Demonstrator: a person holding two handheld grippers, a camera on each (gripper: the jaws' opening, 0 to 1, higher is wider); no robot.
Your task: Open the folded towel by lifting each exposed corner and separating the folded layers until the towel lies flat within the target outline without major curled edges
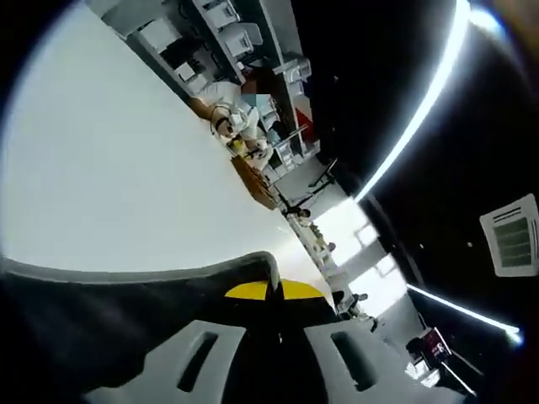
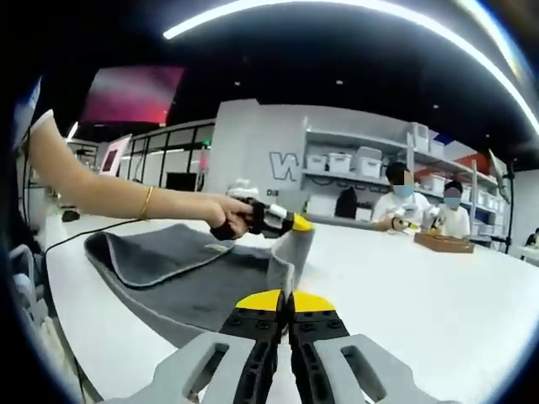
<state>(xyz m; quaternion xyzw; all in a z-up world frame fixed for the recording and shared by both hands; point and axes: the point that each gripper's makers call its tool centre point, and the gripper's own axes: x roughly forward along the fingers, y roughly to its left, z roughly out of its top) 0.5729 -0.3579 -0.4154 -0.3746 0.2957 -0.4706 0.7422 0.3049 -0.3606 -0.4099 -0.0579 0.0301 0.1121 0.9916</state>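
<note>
Two grippers, one grey towel (image 2: 181, 265) on white table (image 2: 404, 286). Left gripper (image 2: 295, 225) pinches raised corner; right gripper (image 2: 285, 305) closed, apparently gripping near edge. Risk: lifted corner slips, layer flops back curled.

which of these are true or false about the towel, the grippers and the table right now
1. The towel is dark grey. True.
2. The left gripper holds up a corner of the towel. True.
3. The towel lies fully flat. False: one corner is raised and an edge is curled over.
4. The table is black. False: it is white.
5. The right gripper has its jaws wide open. False: its yellow tips meet.
6. The hand on the left gripper wears a bracelet at the wrist. True.
</note>
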